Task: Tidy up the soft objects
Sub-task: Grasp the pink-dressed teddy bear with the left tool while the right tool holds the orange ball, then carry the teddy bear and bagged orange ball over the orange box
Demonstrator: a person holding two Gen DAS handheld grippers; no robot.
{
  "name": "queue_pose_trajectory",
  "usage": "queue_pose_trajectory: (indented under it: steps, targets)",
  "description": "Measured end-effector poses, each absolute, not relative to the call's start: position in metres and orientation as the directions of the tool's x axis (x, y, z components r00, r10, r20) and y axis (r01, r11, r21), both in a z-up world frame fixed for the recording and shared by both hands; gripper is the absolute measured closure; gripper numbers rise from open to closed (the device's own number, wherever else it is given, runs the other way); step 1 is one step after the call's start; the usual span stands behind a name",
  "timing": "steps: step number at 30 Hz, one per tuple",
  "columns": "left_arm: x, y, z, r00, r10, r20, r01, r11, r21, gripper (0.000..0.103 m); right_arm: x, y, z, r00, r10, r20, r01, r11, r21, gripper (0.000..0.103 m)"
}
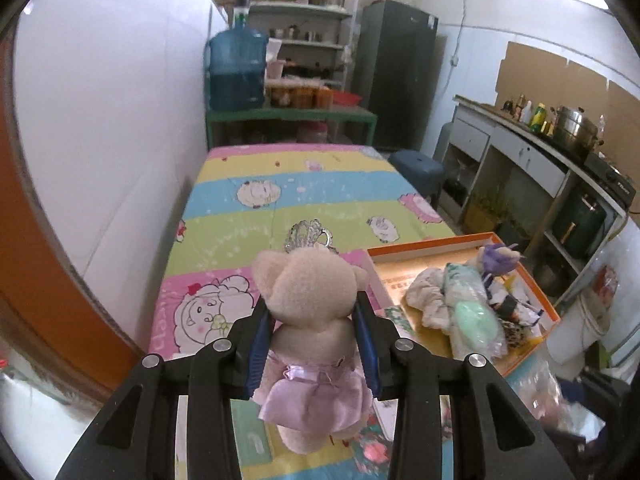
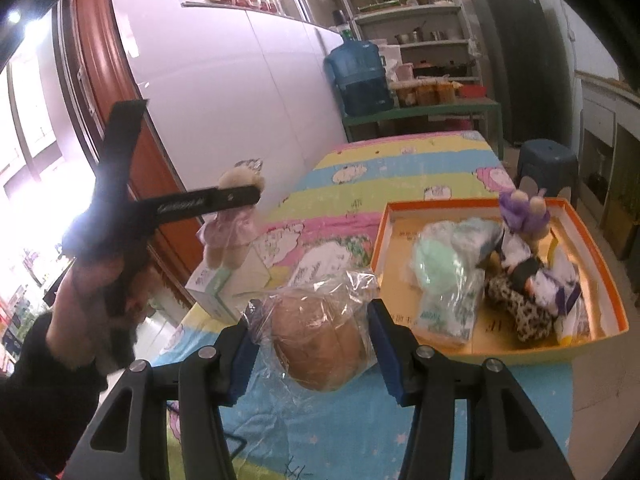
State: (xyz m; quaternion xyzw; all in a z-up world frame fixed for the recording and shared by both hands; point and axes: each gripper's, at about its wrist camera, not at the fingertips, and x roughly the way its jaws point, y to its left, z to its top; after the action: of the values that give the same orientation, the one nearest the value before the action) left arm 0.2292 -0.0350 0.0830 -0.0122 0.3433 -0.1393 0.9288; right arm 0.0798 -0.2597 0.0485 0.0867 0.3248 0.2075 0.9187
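Note:
A beige teddy bear (image 1: 312, 284) in a pink satin skirt hangs above the cartoon-print tablecloth (image 1: 280, 208), its body squeezed between the blue pads of my left gripper (image 1: 314, 304). The right wrist view shows that bear (image 2: 230, 232) lifted at the left in the left gripper (image 2: 240, 196). My right gripper (image 2: 312, 316) is shut on a clear plastic bag holding a round brown soft lump (image 2: 320, 340), just above the table. The orange tray box (image 2: 600, 264) to the right holds a purple-haired doll (image 2: 520, 216), a bagged green soft item (image 2: 436, 268) and leopard-print cloth (image 2: 520, 312).
A tissue box (image 2: 216, 284) stands under the raised bear by the table's left edge. A silver tiara (image 1: 308, 234) lies beyond the bear. The white wall runs along the left. A blue stool (image 2: 546, 164) and kitchen counter (image 1: 520, 148) stand right of the table.

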Motion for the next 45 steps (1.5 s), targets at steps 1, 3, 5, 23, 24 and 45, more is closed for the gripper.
queue_pose_trajectory:
  steps: [1, 3, 5, 23, 24, 45]
  targets:
    - [0.224, -0.036, 0.085, 0.729, -0.268, -0.63, 0.252, 0.961, -0.118, 0.063, 0.08, -0.26, 0.052, 0.709, 0.432, -0.558, -0.323, 0.901, 0.288, 0.05]
    - [0.213, -0.038, 0.091, 0.74, -0.27, -0.616, 0.255, 0.96, -0.115, 0.063, 0.081, -0.261, 0.058, 0.722, 0.421, -0.549, -0.32, 0.907, 0.276, 0.05]
    - [0.204, -0.04, 0.093, 0.747, -0.277, -0.605, 0.257, 0.959, -0.121, 0.063, 0.08, -0.264, 0.064, 0.734, 0.412, -0.54, -0.315, 0.911, 0.267, 0.05]
    - [0.173, -0.109, 0.111, 0.743, -0.389, -0.544, 0.365, 0.918, -0.157, 0.063, 0.092, -0.328, 0.091, 0.824, 0.307, -0.476, -0.215, 0.947, 0.24, 0.05]
    - [0.174, -0.115, 0.11, 0.738, -0.399, -0.544, 0.373, 0.913, -0.164, 0.063, 0.093, -0.333, 0.091, 0.829, 0.297, -0.474, -0.205, 0.95, 0.237, 0.05]
    - [0.242, -0.215, 0.041, 0.64, -0.42, -0.643, 0.406, 0.896, -0.18, 0.063, 0.156, -0.405, 0.029, 0.781, 0.241, -0.577, -0.103, 0.959, 0.263, 0.05]
